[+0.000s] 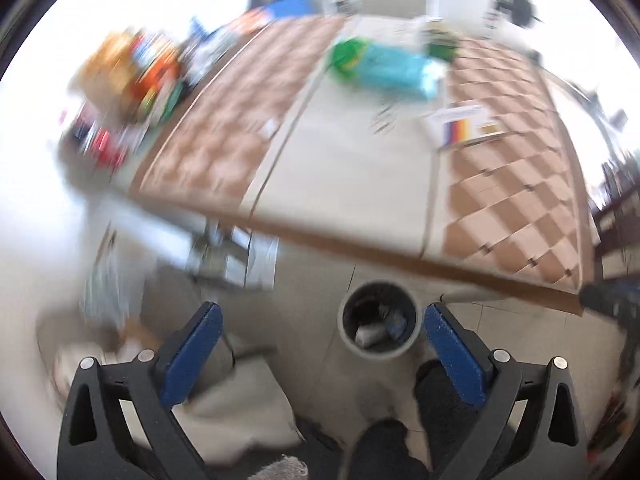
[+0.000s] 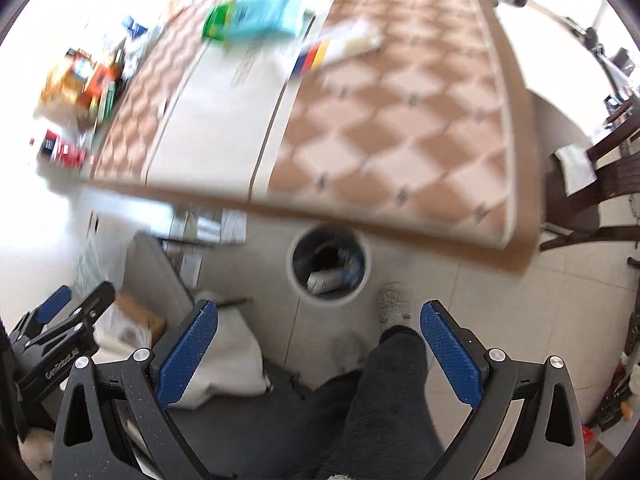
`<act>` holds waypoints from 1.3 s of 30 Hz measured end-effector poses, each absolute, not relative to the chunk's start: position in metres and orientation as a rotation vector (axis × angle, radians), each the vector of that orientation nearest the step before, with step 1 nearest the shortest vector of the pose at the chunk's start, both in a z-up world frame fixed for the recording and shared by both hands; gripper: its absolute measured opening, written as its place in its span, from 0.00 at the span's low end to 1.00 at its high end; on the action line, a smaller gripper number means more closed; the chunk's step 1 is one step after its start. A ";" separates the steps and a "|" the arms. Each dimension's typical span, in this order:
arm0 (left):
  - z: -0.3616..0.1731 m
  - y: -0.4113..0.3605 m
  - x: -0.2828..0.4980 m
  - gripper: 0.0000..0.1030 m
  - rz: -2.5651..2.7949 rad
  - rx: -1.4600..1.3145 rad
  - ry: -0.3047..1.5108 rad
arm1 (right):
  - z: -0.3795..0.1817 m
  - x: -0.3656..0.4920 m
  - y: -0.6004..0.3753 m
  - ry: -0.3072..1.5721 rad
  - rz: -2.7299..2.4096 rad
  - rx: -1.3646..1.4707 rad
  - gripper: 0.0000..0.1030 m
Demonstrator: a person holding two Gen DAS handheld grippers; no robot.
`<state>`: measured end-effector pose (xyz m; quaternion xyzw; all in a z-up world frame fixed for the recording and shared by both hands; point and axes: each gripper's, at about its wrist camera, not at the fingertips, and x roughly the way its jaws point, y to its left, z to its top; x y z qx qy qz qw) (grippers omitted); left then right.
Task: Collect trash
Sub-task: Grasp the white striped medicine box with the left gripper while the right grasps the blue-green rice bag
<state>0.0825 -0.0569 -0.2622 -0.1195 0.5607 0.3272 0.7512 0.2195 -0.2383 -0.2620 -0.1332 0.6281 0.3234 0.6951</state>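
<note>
A round grey trash bin (image 1: 379, 326) stands on the floor below the table's near edge, with crumpled trash inside; it also shows in the right wrist view (image 2: 329, 265). My left gripper (image 1: 322, 346) is open and empty, held above the floor just short of the bin. My right gripper (image 2: 319, 344) is open and empty, above the floor near the bin. On the table lie a teal and green packet (image 1: 380, 65), also seen in the right wrist view (image 2: 256, 16), and a white card with coloured stripes (image 1: 464, 122), also in the right wrist view (image 2: 336, 46).
The table (image 2: 400, 120) has a brown checked cloth. Boxes and cans (image 1: 128, 80) crowd the floor at the left. A dark wooden chair (image 2: 592, 192) stands at the right. The person's dark-trousered legs (image 2: 380, 400) and slippers are below. The left gripper (image 2: 60, 336) shows in the right wrist view.
</note>
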 end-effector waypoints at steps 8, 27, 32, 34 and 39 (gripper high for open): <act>-0.308 -0.067 0.246 1.00 0.429 0.247 1.407 | -0.290 0.347 -0.227 1.518 0.649 -0.308 0.99; -0.418 -0.013 0.432 0.75 -0.112 0.176 1.761 | -0.401 0.582 -0.196 1.731 0.470 -0.206 0.99; -0.409 -0.003 0.416 0.75 0.043 -0.032 1.758 | -0.394 0.598 -0.181 1.734 0.480 -0.190 0.99; -0.404 0.006 0.399 0.75 0.154 -0.202 1.755 | -0.389 0.600 -0.171 1.730 0.500 -0.192 1.00; -0.391 0.049 0.323 0.74 0.560 -0.684 1.663 | -0.370 0.591 -0.125 1.676 0.606 -0.307 0.99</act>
